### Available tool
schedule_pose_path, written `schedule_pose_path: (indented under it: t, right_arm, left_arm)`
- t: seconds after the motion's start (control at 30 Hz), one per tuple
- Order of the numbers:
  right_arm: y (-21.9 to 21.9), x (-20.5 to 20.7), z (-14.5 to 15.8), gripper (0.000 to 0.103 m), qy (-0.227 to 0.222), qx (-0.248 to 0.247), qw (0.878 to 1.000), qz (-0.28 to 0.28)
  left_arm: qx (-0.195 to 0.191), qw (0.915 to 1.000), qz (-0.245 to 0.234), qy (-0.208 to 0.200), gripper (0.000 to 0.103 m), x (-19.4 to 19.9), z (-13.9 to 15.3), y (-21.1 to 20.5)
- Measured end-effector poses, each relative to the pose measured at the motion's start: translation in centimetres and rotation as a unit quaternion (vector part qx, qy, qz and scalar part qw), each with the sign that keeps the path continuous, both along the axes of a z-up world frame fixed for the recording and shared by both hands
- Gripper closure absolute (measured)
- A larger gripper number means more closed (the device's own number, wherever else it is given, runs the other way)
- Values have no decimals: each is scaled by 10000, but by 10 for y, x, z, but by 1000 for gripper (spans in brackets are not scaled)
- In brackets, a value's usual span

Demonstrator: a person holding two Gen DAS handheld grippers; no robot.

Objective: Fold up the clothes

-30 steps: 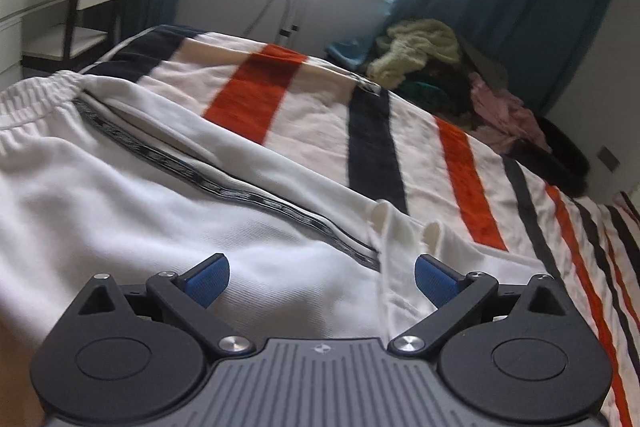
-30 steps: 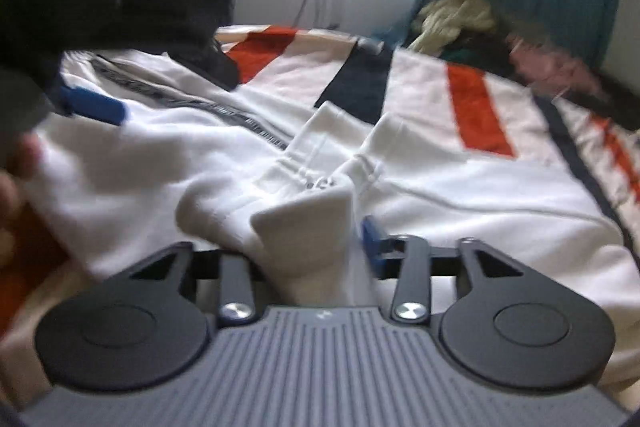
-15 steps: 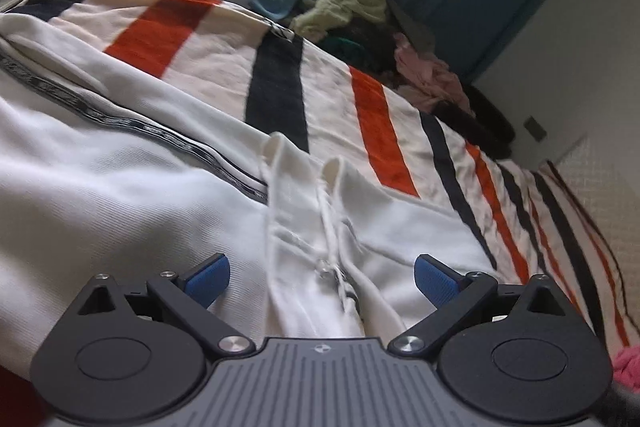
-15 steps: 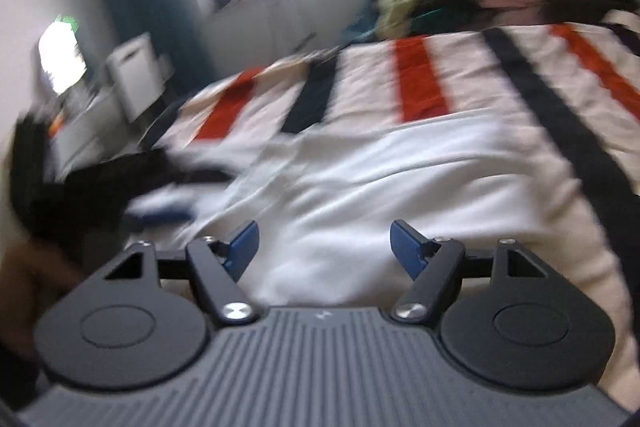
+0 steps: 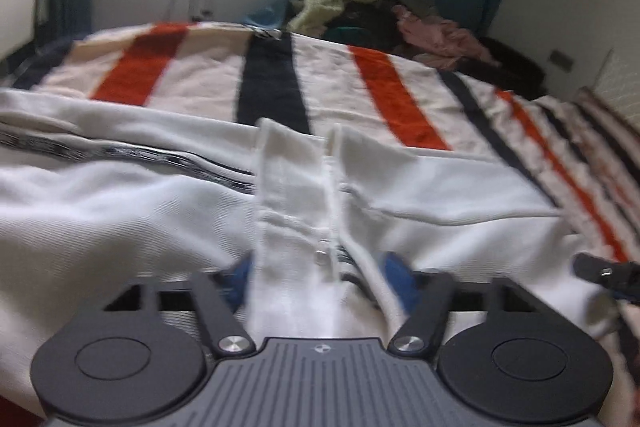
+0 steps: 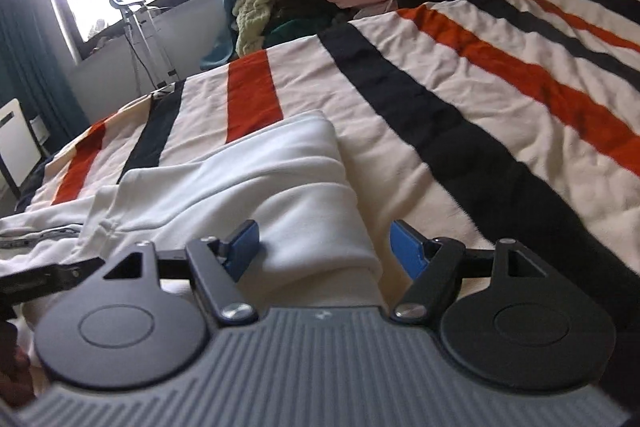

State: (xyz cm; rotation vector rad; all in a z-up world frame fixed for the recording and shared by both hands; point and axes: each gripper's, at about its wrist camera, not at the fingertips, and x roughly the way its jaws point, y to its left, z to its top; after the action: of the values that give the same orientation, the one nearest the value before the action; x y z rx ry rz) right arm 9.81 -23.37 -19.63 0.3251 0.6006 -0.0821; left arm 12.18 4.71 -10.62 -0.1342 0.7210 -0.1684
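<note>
A white jacket (image 5: 120, 211) with a black patterned stripe lies spread on the striped bed. In the left wrist view its collar (image 5: 296, 187) and snap placket run between the blue pads of my left gripper (image 5: 320, 279), whose jaws have narrowed around the fabric. In the right wrist view a white sleeve end (image 6: 304, 211) lies between the blue pads of my right gripper (image 6: 324, 247), which is open; the cloth touches neither pad clearly. The right gripper also shows at the left wrist view's right edge (image 5: 608, 275).
The bed carries a cream blanket (image 6: 480, 99) with orange and black stripes. A heap of clothes (image 5: 360, 3) lies at the far end. A stand (image 6: 140, 27) is by the window, teal curtains behind.
My left gripper moved onto the collar and its jaws narrowed from wide open. My right gripper let go of the collar a second ago and swung right to the sleeve end.
</note>
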Motion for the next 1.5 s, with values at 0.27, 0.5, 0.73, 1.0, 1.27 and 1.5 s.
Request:
schedule_pose_path:
  t: [0.27,0.5,0.73,1.0,1.27,1.5]
  right_arm:
    - [10,-1,0,29,-111,-98,9997,199]
    - [21,0,-5,27,-50,-174,9982,566]
    - [11,10,-24,22,297,338,9978,479]
    - [17,6,-23,22,243,185,9984,476]
    - [11,2,-21,22,265,384,9982,372]
    - [8,0,-20,22,299,516,9977,310]
  left_arm:
    - [-517,9974,239,-453,92,-17,19,21]
    - [-442,9966,636,-290,91,-28,24,41]
    - [-385,9963,769,45,60,-18,13,44]
    - [-747,9945,720,115,23,-33,22,51]
    - [-1721,9687,1778,209,1,-77,52,134]
    - [-2092,9212,3099,1079,1,-79,27,235]
